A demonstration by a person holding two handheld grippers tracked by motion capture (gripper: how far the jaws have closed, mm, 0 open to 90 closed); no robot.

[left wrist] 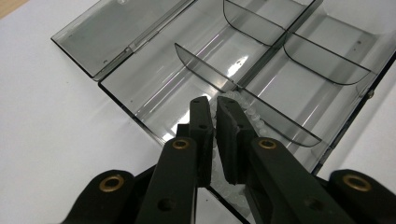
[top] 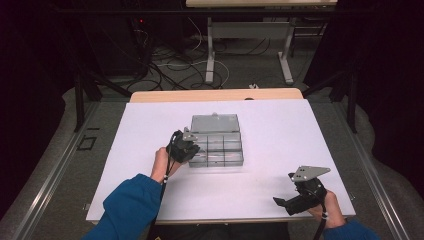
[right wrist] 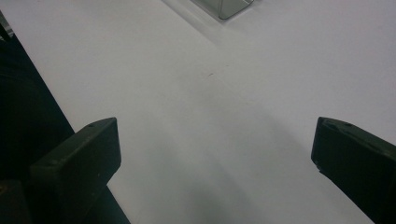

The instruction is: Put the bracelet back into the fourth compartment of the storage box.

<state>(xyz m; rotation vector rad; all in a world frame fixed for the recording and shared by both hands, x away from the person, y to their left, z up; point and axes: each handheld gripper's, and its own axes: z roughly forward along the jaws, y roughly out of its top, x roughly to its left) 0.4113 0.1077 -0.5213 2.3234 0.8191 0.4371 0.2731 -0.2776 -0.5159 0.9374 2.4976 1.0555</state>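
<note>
A clear smoky plastic organiser box (top: 222,146) lies open in the middle of the white table, its lid (top: 215,123) folded back flat. My left gripper (top: 192,150) reaches into the box's near left compartment. In the left gripper view its jaws (left wrist: 214,100) stand almost together over a strand of clear beads (left wrist: 252,116), and pale bead material shows in the narrow gap between the pads. The strand lies along a curved divider (left wrist: 205,72). My right gripper (top: 282,204) rests near the table's front right, open and holding nothing (right wrist: 212,135).
A corner of the box (right wrist: 229,7) shows at the top of the right gripper view. The white table top (top: 280,130) ends close behind the right hand. Beyond the far edge are table legs and cables (top: 170,65) on the floor.
</note>
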